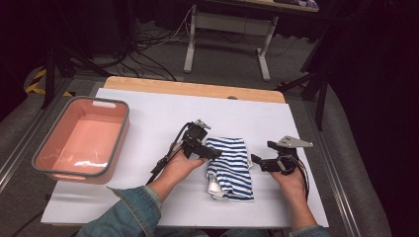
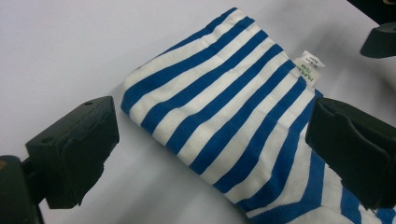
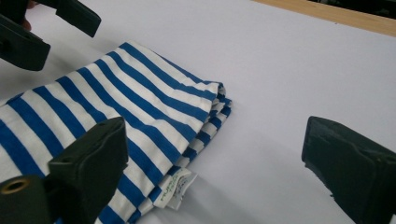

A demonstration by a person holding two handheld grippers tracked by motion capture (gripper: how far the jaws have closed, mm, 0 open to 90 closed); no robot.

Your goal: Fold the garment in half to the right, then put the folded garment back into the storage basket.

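A folded blue-and-white striped cloth (image 1: 230,168) lies on the white table cover, a little right of the middle. My left gripper (image 1: 210,150) stands at the cloth's left edge, jaws open. In the left gripper view the cloth (image 2: 224,116) lies between and below the wide-apart jaws of my left gripper (image 2: 217,149), with its small label (image 2: 310,67) near the far corner. My right gripper (image 1: 257,162) sits just right of the cloth, open, holding nothing. In the right gripper view my right gripper (image 3: 219,163) is open over bare table, beside the cloth's folded corner (image 3: 116,107) and label (image 3: 175,189).
A pink bin with a grey rim (image 1: 120,139) stands at the table's left edge. The white cover (image 1: 148,118) ends at a wooden strip (image 1: 192,89) on the far side. Beyond lie a metal table frame (image 1: 190,47) and cables on the floor.
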